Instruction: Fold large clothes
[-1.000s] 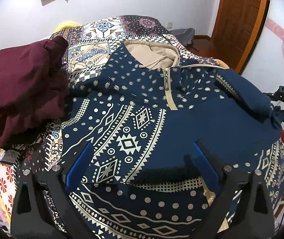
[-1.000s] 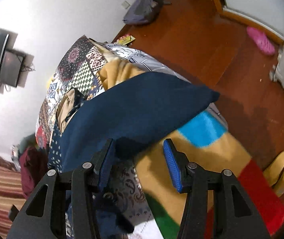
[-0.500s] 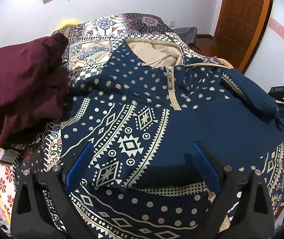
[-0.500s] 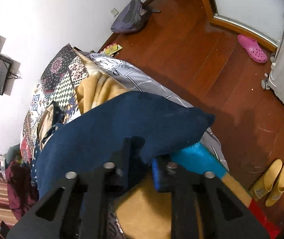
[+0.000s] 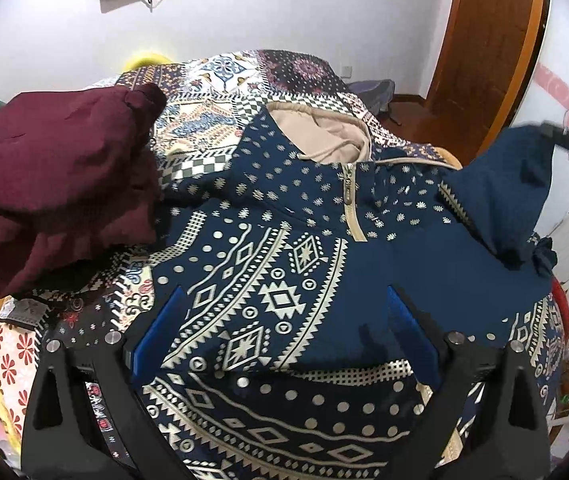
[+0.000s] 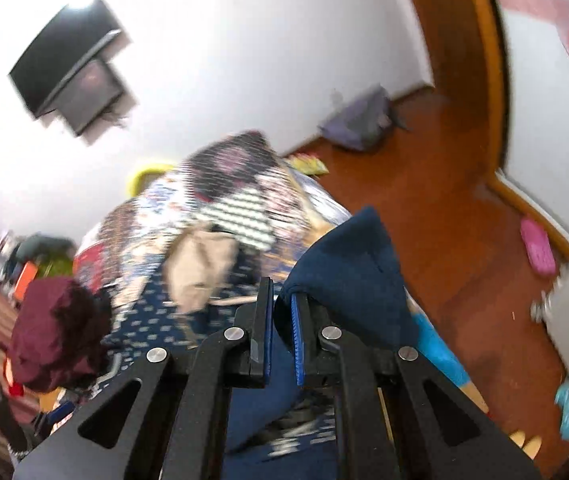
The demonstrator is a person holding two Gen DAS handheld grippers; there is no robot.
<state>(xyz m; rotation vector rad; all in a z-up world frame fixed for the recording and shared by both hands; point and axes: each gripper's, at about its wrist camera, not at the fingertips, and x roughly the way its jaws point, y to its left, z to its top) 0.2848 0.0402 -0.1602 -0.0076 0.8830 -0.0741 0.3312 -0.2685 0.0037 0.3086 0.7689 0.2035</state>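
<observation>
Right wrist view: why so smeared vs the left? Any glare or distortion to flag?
Right wrist view: motion blur across the bedspread and wall TV; only the right gripper, shut on the navy sleeve, stays sharp. Left wrist view: crisp on the patterned hoodie, with strong fisheye bending and dark corners; the right gripper is blurred at its right edge. No harsh glare in either.

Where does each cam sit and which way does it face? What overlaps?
Left wrist: on the left gripper, angled down over the navy patterned hoodie; open jaws show.
Right wrist: on the right gripper, blurred, facing bed and wall; jaws shut on the hoodie's sleeve.
Shared: hoodie, maroon garment, wall screen.
</observation>
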